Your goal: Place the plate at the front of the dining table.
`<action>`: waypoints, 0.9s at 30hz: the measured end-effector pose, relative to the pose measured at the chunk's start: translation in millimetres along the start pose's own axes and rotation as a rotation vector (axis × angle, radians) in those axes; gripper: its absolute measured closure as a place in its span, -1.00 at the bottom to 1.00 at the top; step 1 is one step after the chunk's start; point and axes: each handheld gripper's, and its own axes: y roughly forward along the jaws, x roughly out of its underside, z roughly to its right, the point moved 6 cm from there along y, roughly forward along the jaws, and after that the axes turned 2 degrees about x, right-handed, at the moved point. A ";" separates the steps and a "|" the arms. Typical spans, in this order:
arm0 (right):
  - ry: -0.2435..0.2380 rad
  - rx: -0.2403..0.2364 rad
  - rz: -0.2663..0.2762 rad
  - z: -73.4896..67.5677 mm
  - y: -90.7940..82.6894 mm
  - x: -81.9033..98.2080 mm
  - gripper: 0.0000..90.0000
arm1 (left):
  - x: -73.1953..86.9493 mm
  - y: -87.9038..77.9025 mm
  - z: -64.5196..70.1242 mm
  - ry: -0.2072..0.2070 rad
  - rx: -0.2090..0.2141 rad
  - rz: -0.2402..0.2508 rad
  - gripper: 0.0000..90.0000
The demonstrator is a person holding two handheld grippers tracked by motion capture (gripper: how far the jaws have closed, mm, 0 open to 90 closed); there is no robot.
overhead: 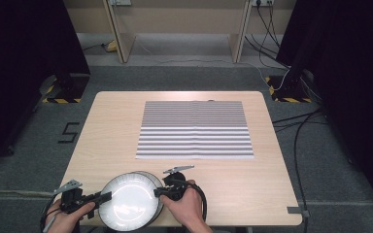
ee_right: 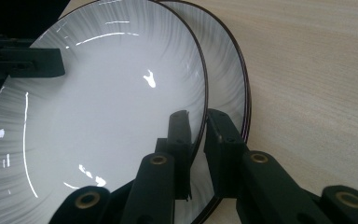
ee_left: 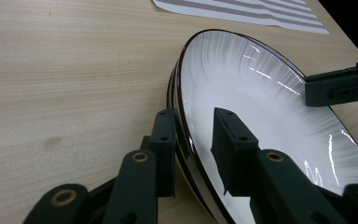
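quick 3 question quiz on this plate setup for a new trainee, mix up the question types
1. True or false: the striped cloth lies under the plates.
2. Where on the table do the plates sit? a) at the near edge, by the person's hands; b) at the far edge; c) in the middle of the cloth.
3. Fill in the blank: the jaws of the right gripper stand on either side of the rim of the ___ plate.

Key: 1 false, the cloth lies farther up the table, apart from the plates. 2 a. 3 top.
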 end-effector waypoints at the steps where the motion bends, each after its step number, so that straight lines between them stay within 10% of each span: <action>1: 0.008 -0.008 -0.005 -0.1 -0.6 0.1 0.73 | 0.0 -0.8 0.2 -0.002 -0.007 -0.004 0.56; 21: 0.091 -0.040 -0.081 -1.8 -5.1 3.9 0.81 | 0.4 -7.5 4.0 -0.031 -0.060 -0.072 0.67; 27: 0.174 -0.072 -0.031 7.6 -3.4 -1.6 0.89 | -4.2 -1.1 3.8 -0.037 -0.081 0.002 0.73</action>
